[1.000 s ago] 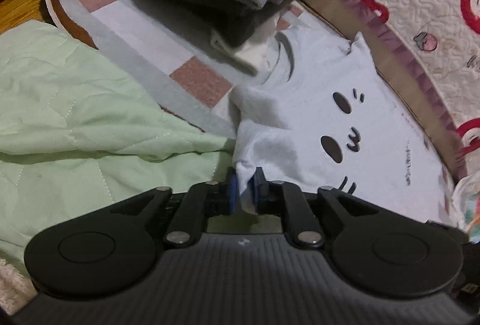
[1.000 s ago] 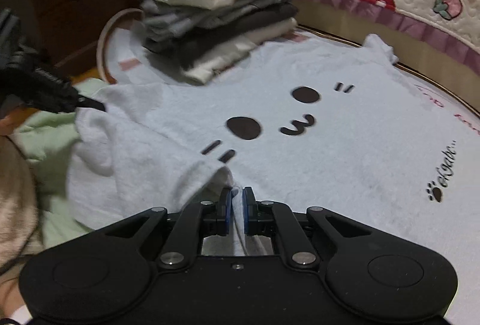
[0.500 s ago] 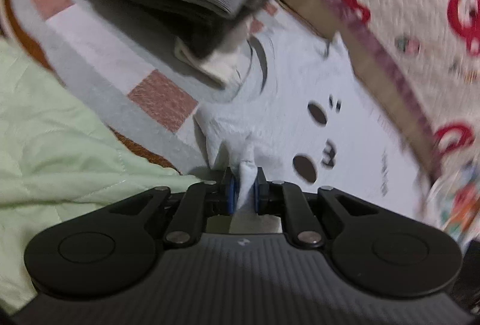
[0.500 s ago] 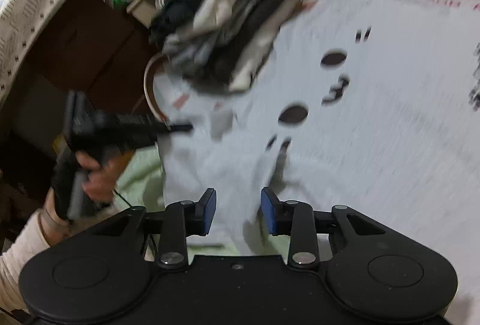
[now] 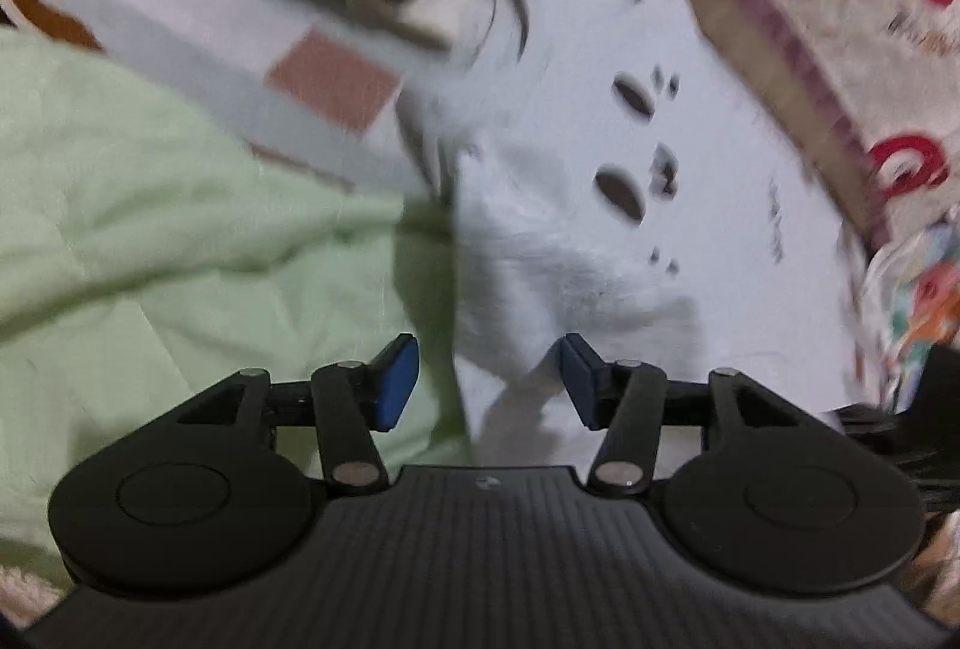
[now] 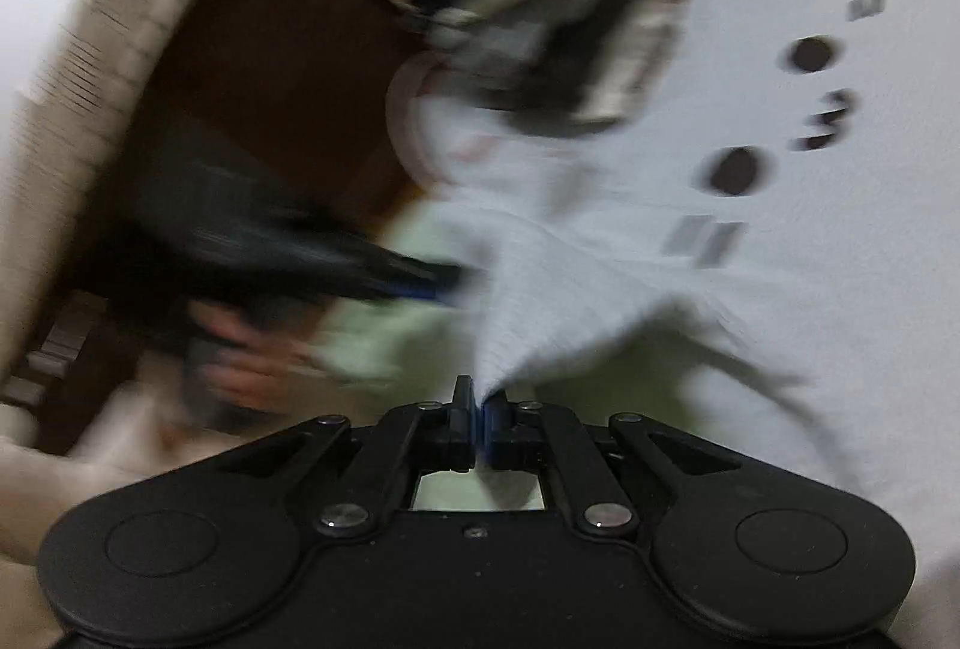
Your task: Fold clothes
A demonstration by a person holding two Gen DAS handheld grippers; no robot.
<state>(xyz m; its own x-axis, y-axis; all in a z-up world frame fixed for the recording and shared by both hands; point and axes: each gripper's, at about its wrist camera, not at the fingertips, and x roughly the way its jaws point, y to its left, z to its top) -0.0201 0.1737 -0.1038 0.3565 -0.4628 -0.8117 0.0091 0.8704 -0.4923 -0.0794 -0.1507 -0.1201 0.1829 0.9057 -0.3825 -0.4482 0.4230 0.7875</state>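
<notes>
Our right tool (image 6: 479, 412) is closing, pinching an edge of the white shirt (image 6: 750, 289), while our left tool (image 5: 487, 385) is opening over its rumpled side, so the shirt lies unfolded just beside the stack of folded clothes (image 6: 558, 19).

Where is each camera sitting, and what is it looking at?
Left wrist: on the left gripper, jaws opening, over the white shirt and green quilt.
Right wrist: on the right gripper, closing on the shirt's edge; shows the person's left hand.
Both see the shirt and clothes stack.
</notes>
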